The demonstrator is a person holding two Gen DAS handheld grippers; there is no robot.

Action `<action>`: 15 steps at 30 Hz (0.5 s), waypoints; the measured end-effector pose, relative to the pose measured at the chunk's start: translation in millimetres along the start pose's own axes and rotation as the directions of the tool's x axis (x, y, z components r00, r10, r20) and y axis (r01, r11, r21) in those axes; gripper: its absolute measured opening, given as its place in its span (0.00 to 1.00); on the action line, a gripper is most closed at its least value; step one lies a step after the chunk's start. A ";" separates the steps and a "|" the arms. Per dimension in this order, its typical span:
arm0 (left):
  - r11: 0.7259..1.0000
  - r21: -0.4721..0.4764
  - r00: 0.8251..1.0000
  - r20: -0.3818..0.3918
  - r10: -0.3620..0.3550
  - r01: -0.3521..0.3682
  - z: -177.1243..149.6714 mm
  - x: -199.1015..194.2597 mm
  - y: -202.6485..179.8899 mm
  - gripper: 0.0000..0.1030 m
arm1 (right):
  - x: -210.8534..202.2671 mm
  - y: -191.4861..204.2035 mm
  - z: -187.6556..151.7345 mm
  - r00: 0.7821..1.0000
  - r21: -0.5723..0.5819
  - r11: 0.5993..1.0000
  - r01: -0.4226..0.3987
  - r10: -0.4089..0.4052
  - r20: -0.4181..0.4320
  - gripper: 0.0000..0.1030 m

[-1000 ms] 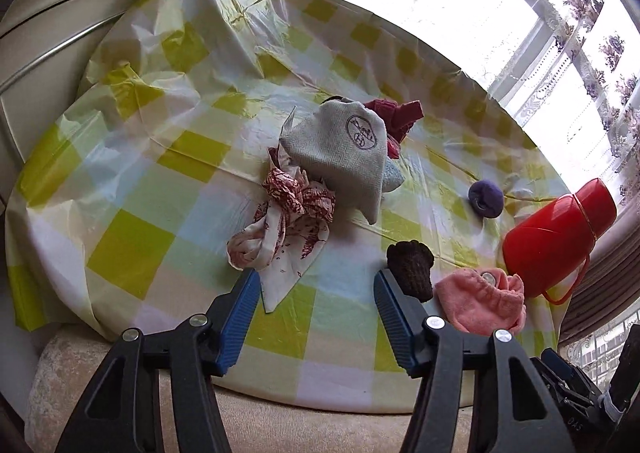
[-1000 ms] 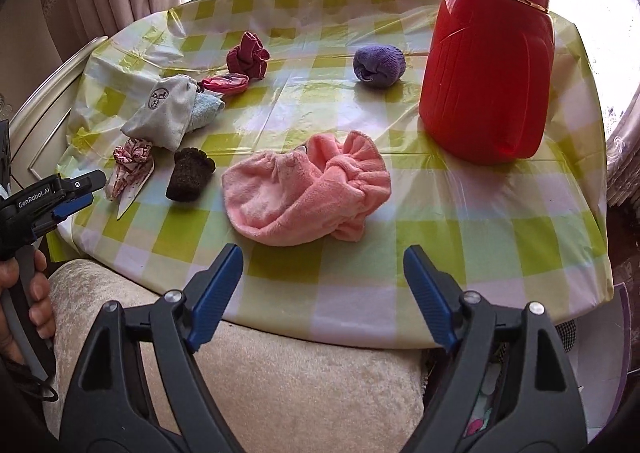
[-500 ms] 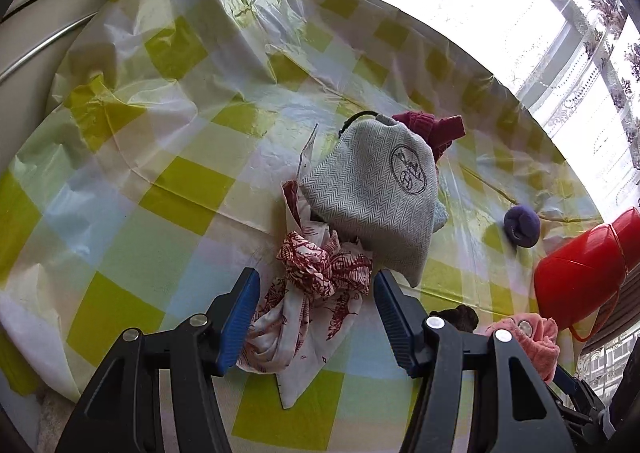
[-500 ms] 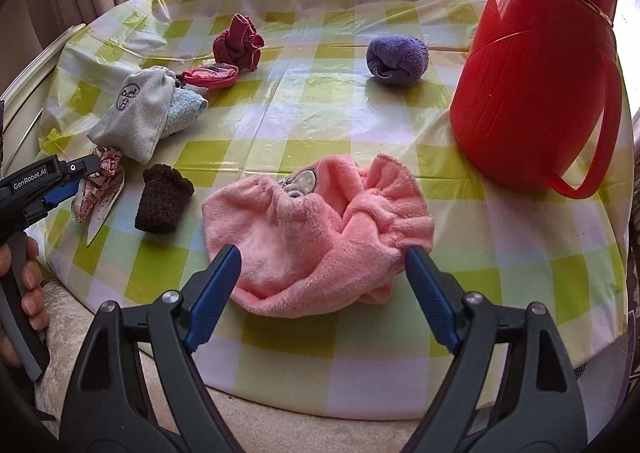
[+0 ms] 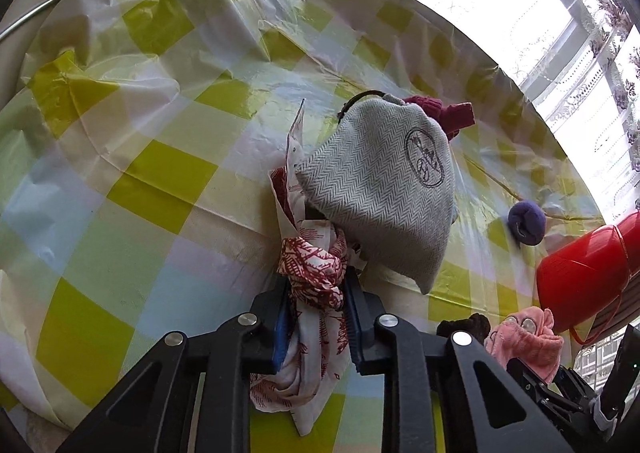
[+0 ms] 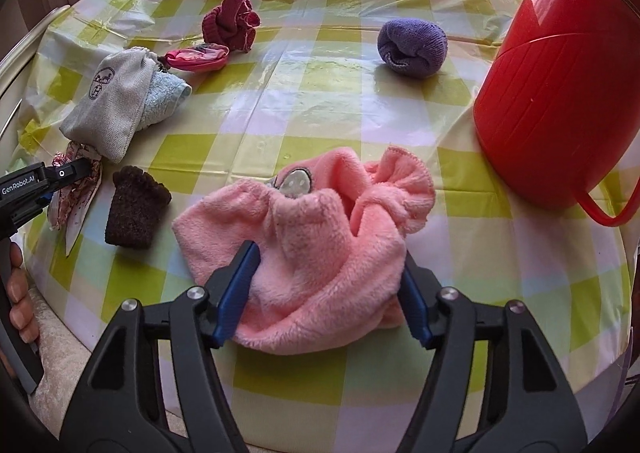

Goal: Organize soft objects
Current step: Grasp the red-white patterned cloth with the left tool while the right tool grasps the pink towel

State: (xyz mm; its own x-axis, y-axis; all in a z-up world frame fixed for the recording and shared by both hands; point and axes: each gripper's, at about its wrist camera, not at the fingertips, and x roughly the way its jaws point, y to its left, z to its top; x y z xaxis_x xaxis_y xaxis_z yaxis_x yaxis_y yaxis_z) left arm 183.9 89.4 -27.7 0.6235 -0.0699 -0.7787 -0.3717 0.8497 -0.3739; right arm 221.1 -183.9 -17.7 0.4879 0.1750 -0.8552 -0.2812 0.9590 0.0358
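My left gripper (image 5: pixel 316 285) is shut on a knotted red-and-white scarf (image 5: pixel 314 273) that lies on the table just below a grey herringbone pouch (image 5: pixel 384 185). The scarf also shows in the right wrist view (image 6: pixel 76 193), with the left gripper (image 6: pixel 60 175) on it. My right gripper (image 6: pixel 328 265) is open, its fingers on either side of a fluffy pink towel (image 6: pixel 320 229) near the table's front edge. A brown knitted piece (image 6: pixel 134 209), a purple sock ball (image 6: pixel 412 43), a maroon cloth (image 6: pixel 232 25), a pink pouch (image 6: pixel 198 57) and a light blue cloth (image 6: pixel 162 101) lie around.
A tall red plastic jug (image 6: pixel 560 93) stands at the right of the round table, which has a yellow-green checked plastic cover (image 6: pixel 320 101). A beige cushioned seat (image 6: pixel 60 357) is under the table's near edge. A window with lace curtains (image 5: pixel 580 33) is behind.
Both grippers moved forward over the table. The left one closed on the red-and-white scarf. The right one came down around the pink towel and narrowed slightly.
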 end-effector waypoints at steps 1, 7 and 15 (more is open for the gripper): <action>1.000 -0.002 1.000 0.002 -0.001 0.001 -0.9 -1.4 0.2 0.22 | -1.0 0.5 -0.7 1.000 -0.003 1.000 -0.003 0.003 0.003 0.55; 1.000 -0.024 1.000 0.029 0.009 -0.009 -6.9 -16.9 5.1 0.22 | -9.0 1.6 -7.0 0.999 -0.011 1.000 -0.027 0.027 0.020 0.36; 0.999 -0.043 0.997 0.078 0.012 -0.009 -18.2 -47.5 11.6 0.21 | -31.1 -1.3 -19.1 0.997 -0.002 0.999 -0.051 0.051 0.049 0.33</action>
State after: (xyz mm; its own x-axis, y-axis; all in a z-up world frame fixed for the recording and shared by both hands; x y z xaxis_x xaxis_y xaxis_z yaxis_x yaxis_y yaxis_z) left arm 137.5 93.1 -4.3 0.6708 -0.0188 -0.7414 -0.4064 0.8270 -0.3886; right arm 190.4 -194.9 -1.0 0.5132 0.2343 -0.8257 -0.3072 0.9484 0.0782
